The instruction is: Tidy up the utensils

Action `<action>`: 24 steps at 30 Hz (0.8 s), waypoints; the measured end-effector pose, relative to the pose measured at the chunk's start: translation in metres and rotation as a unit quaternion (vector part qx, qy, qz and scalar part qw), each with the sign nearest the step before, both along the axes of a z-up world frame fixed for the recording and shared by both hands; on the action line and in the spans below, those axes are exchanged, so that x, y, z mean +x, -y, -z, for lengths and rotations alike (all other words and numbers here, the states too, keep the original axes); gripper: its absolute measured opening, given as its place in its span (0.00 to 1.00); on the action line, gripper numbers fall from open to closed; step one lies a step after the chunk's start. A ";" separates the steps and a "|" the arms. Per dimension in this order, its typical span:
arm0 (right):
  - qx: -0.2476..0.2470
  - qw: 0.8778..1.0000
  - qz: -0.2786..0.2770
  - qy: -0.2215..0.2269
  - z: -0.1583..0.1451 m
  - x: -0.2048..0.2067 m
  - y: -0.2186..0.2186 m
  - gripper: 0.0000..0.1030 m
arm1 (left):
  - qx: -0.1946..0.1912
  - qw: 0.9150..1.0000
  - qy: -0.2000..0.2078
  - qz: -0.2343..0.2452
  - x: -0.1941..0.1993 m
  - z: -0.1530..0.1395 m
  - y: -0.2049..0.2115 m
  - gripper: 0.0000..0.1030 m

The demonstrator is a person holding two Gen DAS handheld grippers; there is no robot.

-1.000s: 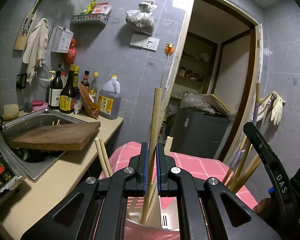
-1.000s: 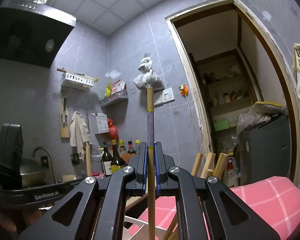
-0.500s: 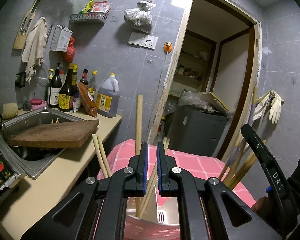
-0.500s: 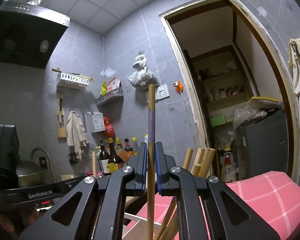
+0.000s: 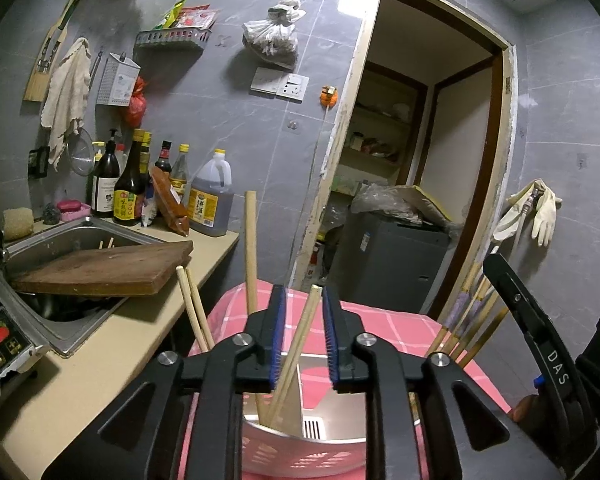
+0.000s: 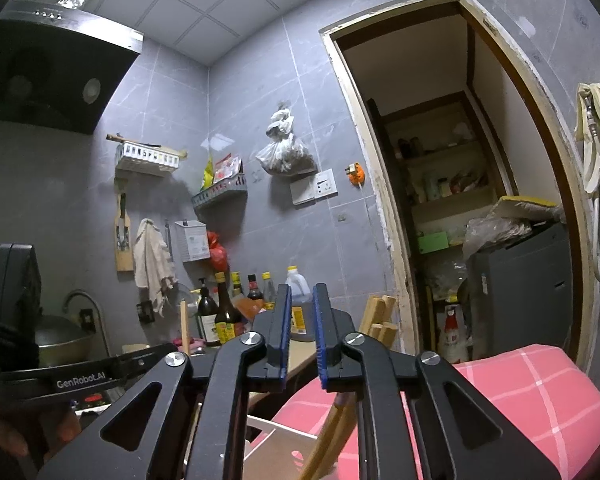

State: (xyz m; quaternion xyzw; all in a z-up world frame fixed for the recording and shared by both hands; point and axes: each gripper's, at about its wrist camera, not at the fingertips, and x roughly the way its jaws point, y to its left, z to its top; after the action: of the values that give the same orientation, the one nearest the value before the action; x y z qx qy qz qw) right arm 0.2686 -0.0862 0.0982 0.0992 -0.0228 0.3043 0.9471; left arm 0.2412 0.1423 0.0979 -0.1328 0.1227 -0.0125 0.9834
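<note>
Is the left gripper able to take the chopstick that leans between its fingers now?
Probably yes. The leaning chopstick stands between the opening jaws of the left gripper, touching neither pad; nothing blocks closing.

I observe grey tiled walls [image 5: 228,80] with a wall socket [image 5: 280,82], a black range hood [image 6: 48,76] under a white panelled ceiling [image 6: 204,4]. A steel sink [image 5: 60,248] sits in a beige counter [image 5: 100,352]. An open doorway [image 5: 432,152] shows pantry shelves [image 6: 448,196].
</note>
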 end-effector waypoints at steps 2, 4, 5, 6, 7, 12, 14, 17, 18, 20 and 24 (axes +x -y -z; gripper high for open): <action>0.000 1.000 0.001 -0.001 0.000 -0.003 0.003 0.21 | 0.000 1.000 0.002 0.002 -0.002 -0.001 0.001 0.18; -0.001 1.000 0.002 -0.002 -0.002 -0.006 0.008 0.21 | 0.001 1.000 0.004 0.003 -0.005 -0.002 0.003 0.18; -0.003 1.000 0.003 -0.002 -0.002 -0.008 0.009 0.21 | 0.001 1.000 0.005 0.004 -0.007 -0.002 0.004 0.19; -0.004 1.000 0.003 -0.001 -0.003 -0.011 0.011 0.21 | 0.001 1.000 0.007 0.005 -0.009 -0.003 0.005 0.22; -0.007 1.000 0.004 -0.001 -0.004 -0.014 0.013 0.21 | 0.001 1.000 0.008 0.006 -0.011 -0.004 0.006 0.27; -0.017 1.000 0.009 -0.013 -0.005 -0.026 0.024 0.26 | 0.001 1.000 0.011 0.011 -0.020 -0.004 0.016 0.32; -0.021 1.000 0.011 -0.020 -0.004 -0.032 0.028 0.29 | 0.003 1.000 0.011 0.013 -0.024 -0.004 0.020 0.35; -0.024 0.999 0.013 -0.030 -0.003 -0.043 0.038 0.39 | 0.004 1.000 0.013 0.018 -0.033 -0.002 0.025 0.44; -0.024 0.999 0.014 -0.032 -0.003 -0.046 0.040 0.40 | 0.004 1.000 0.013 0.019 -0.035 -0.002 0.027 0.45; -0.026 0.999 0.017 -0.038 -0.003 -0.054 0.046 0.44 | 0.008 1.000 0.013 0.020 -0.041 -0.001 0.032 0.47; -0.031 0.998 0.025 -0.052 -0.003 -0.070 0.059 0.51 | 0.013 1.000 0.014 0.017 -0.052 0.001 0.039 0.57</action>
State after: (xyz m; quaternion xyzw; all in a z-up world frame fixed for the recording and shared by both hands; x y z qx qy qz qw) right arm 0.1990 -0.1452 0.1010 0.0847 0.0332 0.2756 0.9570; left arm 0.1891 0.1033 0.0969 -0.1176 0.1117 -0.0294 0.9863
